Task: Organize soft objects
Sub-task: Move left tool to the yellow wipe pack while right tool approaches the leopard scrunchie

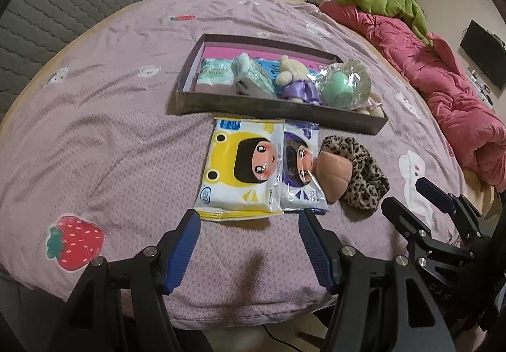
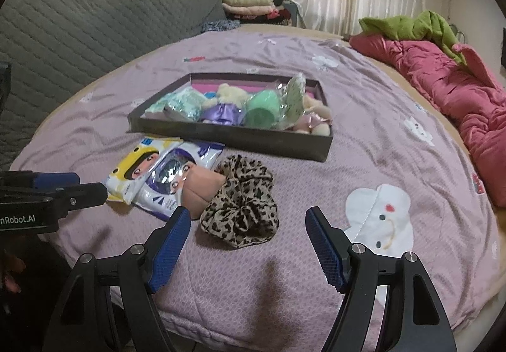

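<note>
Your left gripper (image 1: 249,225) gapes wide and empty, the yellow tissue pack (image 1: 242,168) just beyond at twelve o'clock, the purple pack (image 1: 300,175) touching it at one. Your right gripper (image 2: 248,228), equally spread and empty, faces the leopard scrunchie (image 2: 243,206). The tray (image 1: 278,113) already holds several items; these, and the peach pouch (image 1: 335,173), remain outside.

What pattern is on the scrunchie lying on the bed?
Leopard print, tan with black spots, on the scrunchie; clearest in the right wrist view.
</note>
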Motion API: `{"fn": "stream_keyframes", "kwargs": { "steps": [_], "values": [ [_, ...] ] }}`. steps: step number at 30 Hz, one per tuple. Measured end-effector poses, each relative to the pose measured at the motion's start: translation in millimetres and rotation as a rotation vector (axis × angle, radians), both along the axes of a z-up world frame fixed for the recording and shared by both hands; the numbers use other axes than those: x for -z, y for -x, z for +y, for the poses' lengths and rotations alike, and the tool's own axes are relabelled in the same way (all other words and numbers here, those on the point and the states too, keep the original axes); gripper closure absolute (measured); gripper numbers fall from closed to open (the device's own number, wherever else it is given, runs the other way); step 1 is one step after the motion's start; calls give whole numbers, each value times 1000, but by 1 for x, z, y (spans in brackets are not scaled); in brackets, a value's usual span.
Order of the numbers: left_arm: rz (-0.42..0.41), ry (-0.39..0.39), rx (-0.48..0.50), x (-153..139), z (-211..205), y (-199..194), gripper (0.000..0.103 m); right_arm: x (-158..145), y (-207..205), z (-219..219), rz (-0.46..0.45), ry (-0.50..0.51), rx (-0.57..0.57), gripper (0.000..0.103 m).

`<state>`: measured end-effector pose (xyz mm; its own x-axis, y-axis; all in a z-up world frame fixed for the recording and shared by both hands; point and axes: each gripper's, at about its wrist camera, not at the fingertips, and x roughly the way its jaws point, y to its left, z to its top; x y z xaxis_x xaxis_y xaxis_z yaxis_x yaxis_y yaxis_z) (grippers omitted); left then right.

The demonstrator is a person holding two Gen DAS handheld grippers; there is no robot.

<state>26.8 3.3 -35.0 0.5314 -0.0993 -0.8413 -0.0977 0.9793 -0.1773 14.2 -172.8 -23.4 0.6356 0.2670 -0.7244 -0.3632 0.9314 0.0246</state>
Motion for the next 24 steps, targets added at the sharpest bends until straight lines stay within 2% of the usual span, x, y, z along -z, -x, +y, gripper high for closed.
{"fn": "stream_keyframes", "kwargs": {
  "steps": [7, 14, 21, 24],
  "values": [
    [25, -5, -9, 13, -1, -4, 39, 17, -10, 2, 46, 10, 0, 27],
    [37, -5, -13, 21, -3, -16, 39, 25, -16, 3, 53, 7, -4, 27],
    [46, -47, -23, 31, -4, -28, 39, 32, -21, 10, 51, 23, -30, 27],
    [45, -51, -27, 32, -1, -31, 35, 36, -24, 12, 56, 31, -36, 27]
  ]
}}
